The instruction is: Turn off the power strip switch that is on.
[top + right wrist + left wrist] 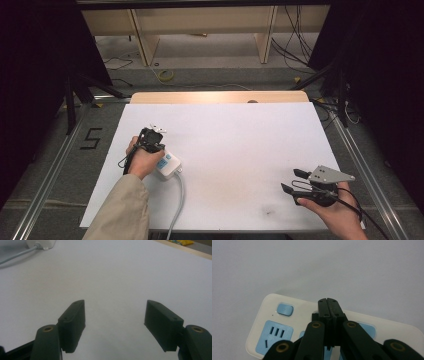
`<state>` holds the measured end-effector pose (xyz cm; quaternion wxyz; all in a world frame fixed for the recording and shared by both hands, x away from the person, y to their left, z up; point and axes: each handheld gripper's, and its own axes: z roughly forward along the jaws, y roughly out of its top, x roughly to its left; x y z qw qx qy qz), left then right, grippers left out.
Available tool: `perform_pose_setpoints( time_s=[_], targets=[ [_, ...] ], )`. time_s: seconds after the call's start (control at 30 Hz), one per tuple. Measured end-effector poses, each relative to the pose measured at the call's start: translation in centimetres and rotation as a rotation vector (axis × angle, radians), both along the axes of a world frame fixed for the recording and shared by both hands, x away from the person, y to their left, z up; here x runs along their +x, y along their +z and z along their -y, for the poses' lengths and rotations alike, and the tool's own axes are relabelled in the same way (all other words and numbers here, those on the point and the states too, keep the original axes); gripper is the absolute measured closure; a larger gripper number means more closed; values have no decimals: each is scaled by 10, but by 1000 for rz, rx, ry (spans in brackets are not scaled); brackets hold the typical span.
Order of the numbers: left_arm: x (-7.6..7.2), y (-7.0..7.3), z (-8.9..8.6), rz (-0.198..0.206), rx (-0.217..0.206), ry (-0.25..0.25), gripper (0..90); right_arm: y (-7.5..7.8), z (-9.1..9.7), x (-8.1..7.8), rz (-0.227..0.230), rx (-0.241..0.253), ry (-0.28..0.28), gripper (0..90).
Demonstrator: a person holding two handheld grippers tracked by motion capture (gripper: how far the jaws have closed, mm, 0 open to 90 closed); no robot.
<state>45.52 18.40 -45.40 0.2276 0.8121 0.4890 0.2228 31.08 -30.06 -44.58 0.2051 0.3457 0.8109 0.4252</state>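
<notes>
With your left gripper [329,312] closed, pressing down on the power strip [167,164] at the table's [240,145] left, hold it steady while your right gripper [294,181], open and empty, waits near right.

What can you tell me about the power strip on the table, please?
The power strip is a white, glossy plastic block with rounded corners, lying flat on the white table near its left side. Its top face carries pale blue socket panels with dark slots and a pale blue button at one corner. A grey cable leaves one end and runs toward the table's near edge. The left gripper, jaws shut, hangs over its top face; whether it touches cannot be told.
</notes>
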Motion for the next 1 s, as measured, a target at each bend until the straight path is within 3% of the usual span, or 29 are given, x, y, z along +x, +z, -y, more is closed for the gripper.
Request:
perform_pose_setpoints(
  time_s=[0.43,0.6,0.7,0.73,0.77,0.8,0.9,1.0],
  targets=[
    [2,-1,-1,5,-19,13,900,0,1,-1,2,-1,2,336],
    [2,-1,-1,9,-8,5,900,0,1,-1,2,-3,0,336],
    [3,0,-3,1,-25,8,900,0,2,-1,4,-1,-3,336],
    [3,0,-4,4,-18,12,900,0,2,-1,4,-2,-4,336],
    [2,0,-5,17,34,20,900,0,3,-2,2,0,-6,337],
    [2,-1,-8,18,37,14,900,0,3,-2,2,0,-8,336],
    [1,-1,-14,14,-29,22,900,0,3,-2,3,-1,-8,337],
    [1,-1,-9,26,18,8,900,0,2,0,2,-1,-8,337]
  ],
)
